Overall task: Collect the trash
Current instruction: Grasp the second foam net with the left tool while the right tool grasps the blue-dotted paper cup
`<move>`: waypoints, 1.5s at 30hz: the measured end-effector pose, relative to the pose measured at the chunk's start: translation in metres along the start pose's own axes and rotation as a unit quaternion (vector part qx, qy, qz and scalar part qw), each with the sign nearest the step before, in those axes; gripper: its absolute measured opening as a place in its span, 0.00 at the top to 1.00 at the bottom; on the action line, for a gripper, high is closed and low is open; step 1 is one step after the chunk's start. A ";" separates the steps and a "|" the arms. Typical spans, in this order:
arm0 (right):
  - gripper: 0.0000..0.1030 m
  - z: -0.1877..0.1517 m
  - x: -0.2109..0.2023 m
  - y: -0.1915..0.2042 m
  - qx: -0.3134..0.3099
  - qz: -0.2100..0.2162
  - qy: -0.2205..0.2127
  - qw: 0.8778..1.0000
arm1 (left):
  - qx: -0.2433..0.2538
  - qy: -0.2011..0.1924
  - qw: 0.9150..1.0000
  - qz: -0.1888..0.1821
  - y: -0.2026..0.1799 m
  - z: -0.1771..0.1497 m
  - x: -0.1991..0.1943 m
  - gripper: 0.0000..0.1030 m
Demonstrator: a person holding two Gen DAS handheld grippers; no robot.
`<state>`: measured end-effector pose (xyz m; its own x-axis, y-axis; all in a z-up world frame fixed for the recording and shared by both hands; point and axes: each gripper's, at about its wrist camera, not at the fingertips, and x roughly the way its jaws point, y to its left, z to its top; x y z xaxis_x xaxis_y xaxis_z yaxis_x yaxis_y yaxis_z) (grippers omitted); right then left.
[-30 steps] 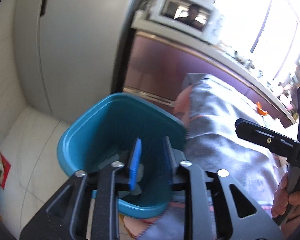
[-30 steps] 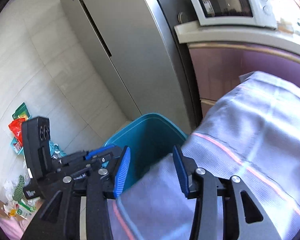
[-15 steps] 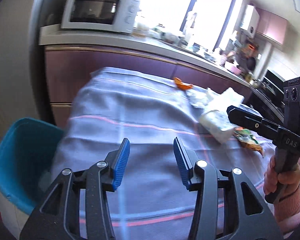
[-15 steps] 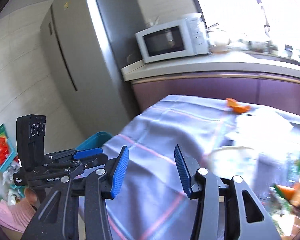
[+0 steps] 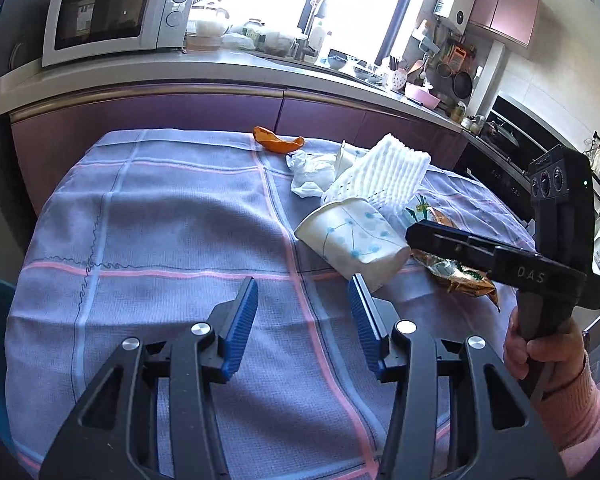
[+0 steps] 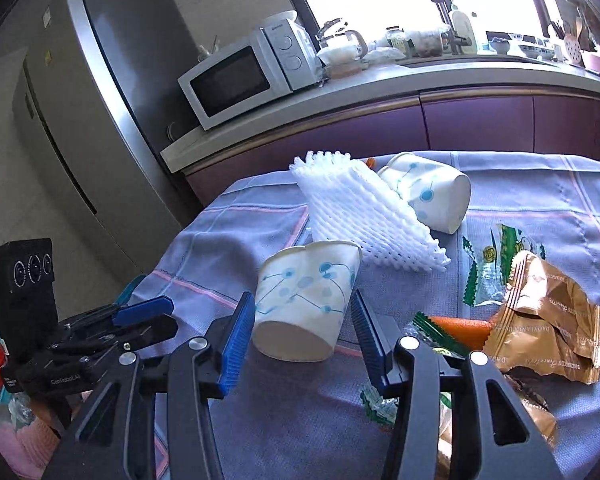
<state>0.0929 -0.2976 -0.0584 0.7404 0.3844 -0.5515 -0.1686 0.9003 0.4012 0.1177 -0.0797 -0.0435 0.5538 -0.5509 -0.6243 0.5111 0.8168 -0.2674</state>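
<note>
A: The right gripper had just been widening its jaws; the near paper cup showed between its blue pads, unpressed, gaps on both sides.

B: How did that cup lie?

A: On its side on the checked tablecloth, long axis running from the gripper toward the white foam net, base facing the gripper, dented mouth against the net.

B: The left gripper?

A: Also just widened, jaws apart over bare cloth, nothing between them, the cup just beyond its right pad.

Matt woven tablecloth, paper cup, white foam netting, glossy gold wrapper.
</note>
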 end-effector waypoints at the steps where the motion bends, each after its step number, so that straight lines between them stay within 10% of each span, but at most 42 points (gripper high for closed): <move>1: 0.52 0.000 0.004 -0.001 0.001 0.003 0.004 1.000 | 0.002 -0.002 1.000 0.002 0.001 0.004 0.000 0.54; 16: 0.45 -0.001 0.041 -0.006 0.032 0.043 0.049 0.997 | 0.031 0.000 1.000 -0.003 -0.010 0.044 0.024 0.54; 30: 0.46 -0.023 0.014 -0.014 0.042 0.075 0.042 0.995 | 0.186 0.029 0.982 -0.029 -0.085 0.077 0.084 0.63; 35: 0.46 -0.028 0.010 -0.021 0.049 0.073 0.040 0.995 | 0.181 0.036 0.982 -0.033 -0.087 0.079 0.094 0.86; 45: 0.47 -0.026 0.007 -0.009 0.032 0.077 0.030 0.996 | 0.129 -0.008 0.991 -0.023 -0.063 0.077 0.048 0.89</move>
<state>0.0824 -0.2978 -0.0848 0.6686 0.5302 -0.5214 -0.2334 0.8154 0.5298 0.1626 -0.1704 -0.0002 0.5360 -0.5905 -0.6034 0.6855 0.7216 -0.0972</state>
